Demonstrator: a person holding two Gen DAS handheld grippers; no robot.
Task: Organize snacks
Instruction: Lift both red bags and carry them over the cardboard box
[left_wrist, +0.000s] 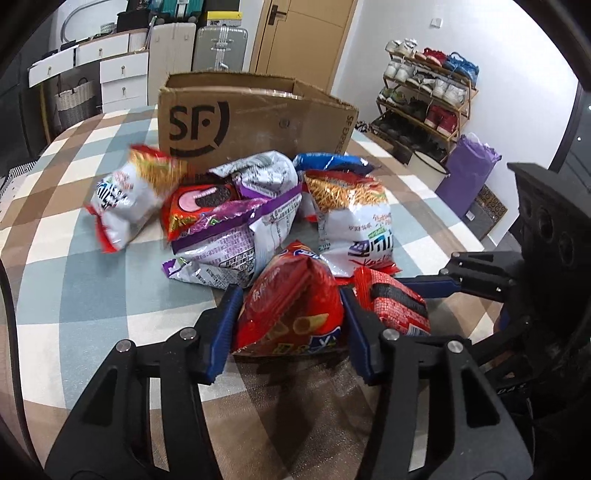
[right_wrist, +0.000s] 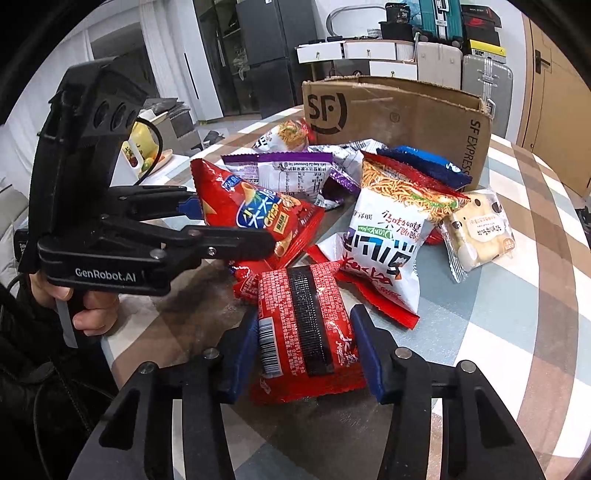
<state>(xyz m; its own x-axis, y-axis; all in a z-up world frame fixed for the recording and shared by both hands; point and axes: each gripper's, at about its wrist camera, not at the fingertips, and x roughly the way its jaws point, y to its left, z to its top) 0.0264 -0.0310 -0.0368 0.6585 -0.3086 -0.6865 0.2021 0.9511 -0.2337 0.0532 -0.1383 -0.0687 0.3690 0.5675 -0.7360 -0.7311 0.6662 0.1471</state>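
Note:
A pile of snack bags lies on the checked tablecloth (left_wrist: 74, 277) in front of an open SF cardboard box (left_wrist: 258, 122) (right_wrist: 399, 110). My left gripper (left_wrist: 290, 328) (right_wrist: 232, 225) is shut on a red crisp bag (left_wrist: 291, 306) (right_wrist: 258, 214) at the near side of the pile. Its blue pads press the bag's two sides. Just to the right, my right gripper (right_wrist: 304, 350) is shut on a flat red packet with a black stripe (right_wrist: 306, 325) (left_wrist: 395, 306). This packet rests on the table.
Behind the held bags lie a white noodle-snack bag (right_wrist: 388, 236), a purple bag (left_wrist: 236, 240), a cookie bag (left_wrist: 199, 210), a blue bag (left_wrist: 332, 162) and a cream pastry packet (right_wrist: 476, 232). A shoe rack (left_wrist: 424, 96) stands beyond the table's right edge.

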